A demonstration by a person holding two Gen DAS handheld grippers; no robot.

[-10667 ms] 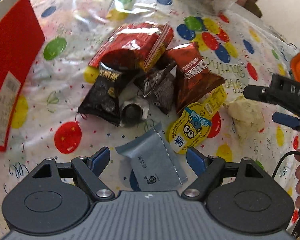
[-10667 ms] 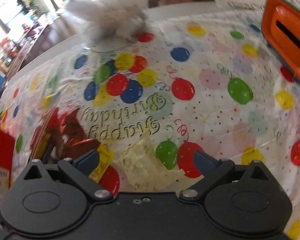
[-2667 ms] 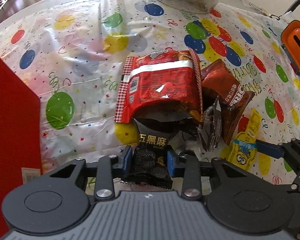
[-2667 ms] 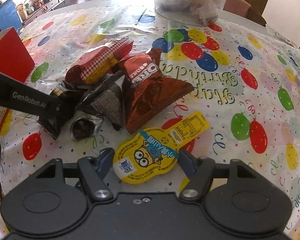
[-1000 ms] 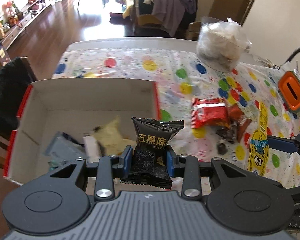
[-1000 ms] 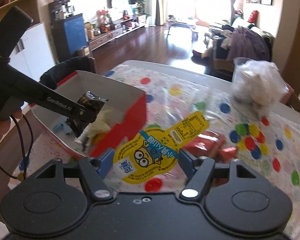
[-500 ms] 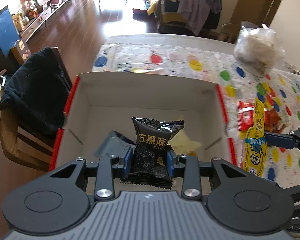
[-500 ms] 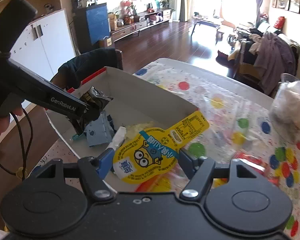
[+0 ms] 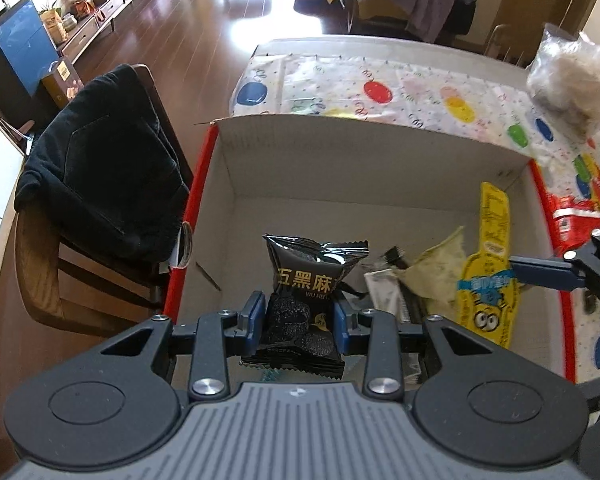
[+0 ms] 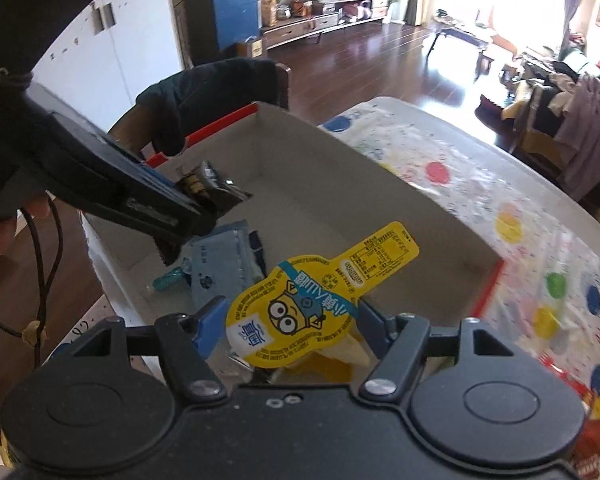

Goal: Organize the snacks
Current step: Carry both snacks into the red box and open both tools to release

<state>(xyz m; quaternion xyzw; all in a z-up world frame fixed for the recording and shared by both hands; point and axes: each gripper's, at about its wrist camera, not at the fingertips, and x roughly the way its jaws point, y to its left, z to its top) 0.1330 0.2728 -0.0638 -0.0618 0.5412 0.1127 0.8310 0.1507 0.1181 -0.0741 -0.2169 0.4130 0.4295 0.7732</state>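
- Holding a glossy black foil snack packet with gold lettering (image 9: pixel 306 294) in the left tongs (image 9: pixel 298 322), pads pinching its lower half, long axis pointing away from the camera.
- Gripping a yellow cartoon-printed flat snack pouch with a narrow tab (image 10: pixel 300 312) in the right tongs (image 10: pixel 286 322), jaws set wide and pressing on the pouch's round body, tab pointing up and to the right.
- Hanging both packets over the open white cardboard box with red outer walls (image 9: pixel 360 168), standing on the table (image 9: pixel 420 92) with its balloon-print cloth.
- Hovering with the left tongs over the box's near left part and the right tongs just beside, over its right part; box floor lying straight below both, so letting go looks like the coming move.
- Lying already in the box: a grey-blue foil sachet (image 10: pixel 220 264) and a pale yellow crumpled wrapper (image 9: pixel 436 272), beneath and between the two tongs.
- Waiting on the table to the right of the box: a red snack bag (image 9: pixel 572 220).
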